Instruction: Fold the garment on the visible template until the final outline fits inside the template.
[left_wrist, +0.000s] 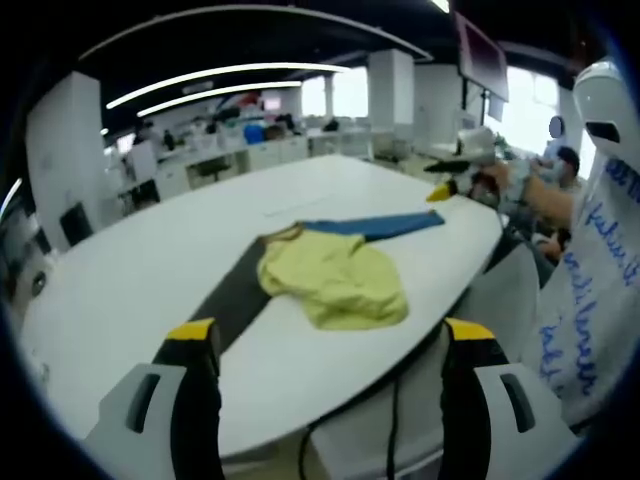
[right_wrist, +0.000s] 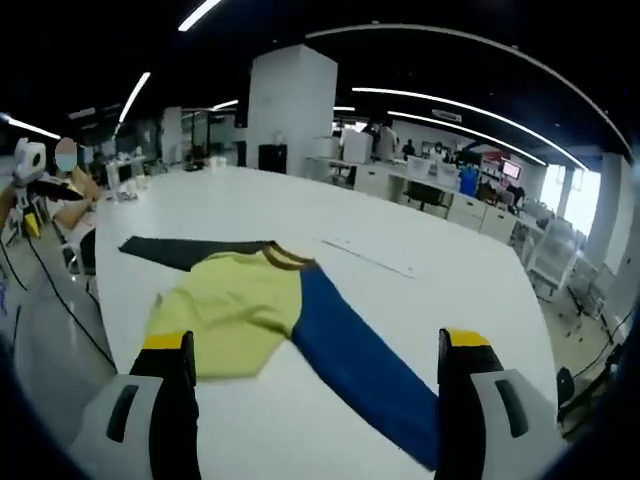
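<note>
Jaws of both grippers wide apart, holding nothing; yellow garment (left_wrist: 335, 282) crumpled on white table (left_wrist: 120, 280)

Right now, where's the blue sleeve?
In the right gripper view the blue sleeve runs from the yellow garment body toward the right jaw, flat on the white table.

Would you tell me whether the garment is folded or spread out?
Partly folded: the garment's yellow body lies bunched, while its blue sleeve and dark sleeve stretch flat across the white table.
</note>
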